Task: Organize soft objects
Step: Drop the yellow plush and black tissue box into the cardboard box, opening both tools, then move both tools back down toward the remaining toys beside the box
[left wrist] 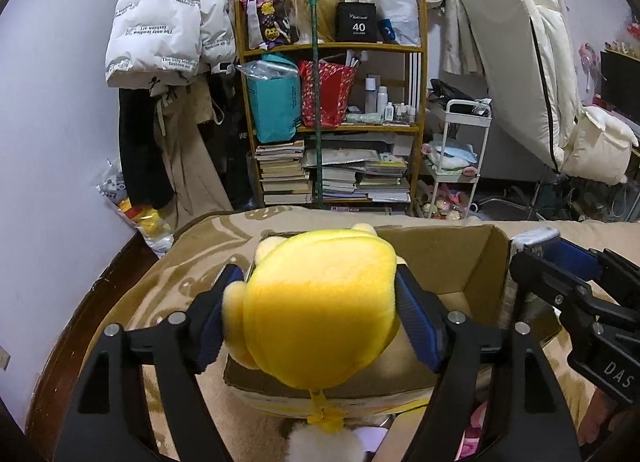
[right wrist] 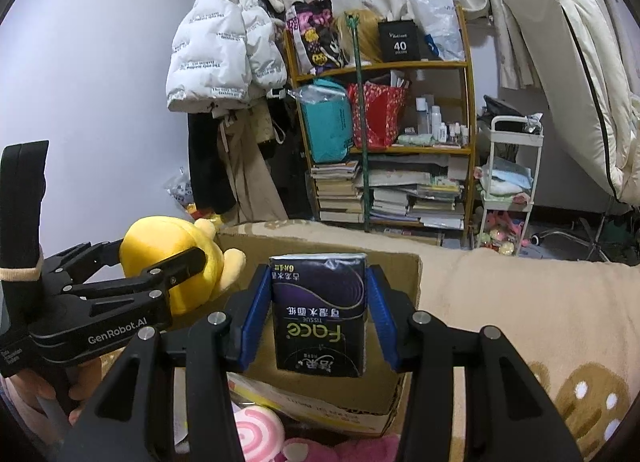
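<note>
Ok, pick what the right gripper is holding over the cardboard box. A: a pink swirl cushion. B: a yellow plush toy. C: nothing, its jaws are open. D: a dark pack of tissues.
D: the right gripper has its blue pads on both sides of the dark tissue pack, above the cardboard box; the yellow plush toy is in the left gripper.

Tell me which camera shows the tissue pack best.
The right wrist view: the tissue pack faces the lens between the right gripper fingers, label readable. The left wrist view shows only its top edge beside the cardboard box.
</note>
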`<state>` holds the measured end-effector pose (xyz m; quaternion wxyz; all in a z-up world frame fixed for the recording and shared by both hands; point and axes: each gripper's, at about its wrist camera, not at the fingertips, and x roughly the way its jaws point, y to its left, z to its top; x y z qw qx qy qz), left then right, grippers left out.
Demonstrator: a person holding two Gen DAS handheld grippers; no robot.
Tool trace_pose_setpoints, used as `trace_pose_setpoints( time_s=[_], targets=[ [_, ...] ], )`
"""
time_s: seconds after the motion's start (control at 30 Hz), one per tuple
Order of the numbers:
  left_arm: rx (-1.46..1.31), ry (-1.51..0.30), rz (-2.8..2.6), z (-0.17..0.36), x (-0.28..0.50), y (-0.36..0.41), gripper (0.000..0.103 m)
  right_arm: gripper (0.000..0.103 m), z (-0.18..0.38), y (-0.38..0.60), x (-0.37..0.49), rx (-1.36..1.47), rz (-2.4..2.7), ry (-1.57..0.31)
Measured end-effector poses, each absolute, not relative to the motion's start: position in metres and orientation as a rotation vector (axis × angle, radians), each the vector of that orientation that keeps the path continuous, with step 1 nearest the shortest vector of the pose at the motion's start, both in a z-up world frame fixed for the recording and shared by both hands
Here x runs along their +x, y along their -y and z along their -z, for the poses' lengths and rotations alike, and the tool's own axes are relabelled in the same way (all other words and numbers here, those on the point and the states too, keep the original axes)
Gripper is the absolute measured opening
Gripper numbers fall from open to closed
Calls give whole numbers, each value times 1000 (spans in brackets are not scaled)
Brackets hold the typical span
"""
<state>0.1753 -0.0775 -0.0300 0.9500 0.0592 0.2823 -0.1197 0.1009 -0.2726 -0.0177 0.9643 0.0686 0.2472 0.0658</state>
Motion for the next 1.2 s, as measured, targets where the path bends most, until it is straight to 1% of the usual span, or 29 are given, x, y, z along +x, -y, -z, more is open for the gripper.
trace_pose_setpoints(
  time_s=[0.03,0.07,0.13,0.17,0.2,0.23,0.3,0.33,0.37,0.43,0.5,0.57,0.7,0.77,1.2],
  targets=[
    [118,-580,241,31,176,76,78,53,17,273,102,138,-133,-501],
    [116,-587,236,31,176,75,82,58,17,273,102,139,-132,-499],
    [121,-594,221,33,175,71,82,64,16,274,103,145,-129,-494],
    [127,-599,214,34,175,69,84,64,16,273,104,145,-125,-495],
    [131,-604,211,35,175,67,91,64,16,274,104,145,-123,-497],
    [132,-604,208,35,174,65,93,65,16,274,105,150,-122,-501],
    [124,-590,191,32,171,61,96,71,16,277,104,162,-126,-507],
    [121,-590,191,31,171,59,97,76,16,277,104,164,-124,-509],
    [118,-593,192,30,170,58,99,77,15,277,102,166,-123,-509],
    [131,-602,188,30,168,56,99,77,14,277,101,166,-127,-518],
    [150,-611,179,31,167,55,100,80,13,277,99,166,-127,-522],
    [171,-617,169,32,162,54,100,91,11,276,96,165,-123,-520],
    [194,-618,164,31,150,52,100,96,9,273,90,137,-110,-527],
    [196,-636,174,30,143,51,100,102,7,272,83,124,-103,-528],
    [187,-648,112,10,89,31,100,103,-10,267,36,119,-91,-524]
  ],
)
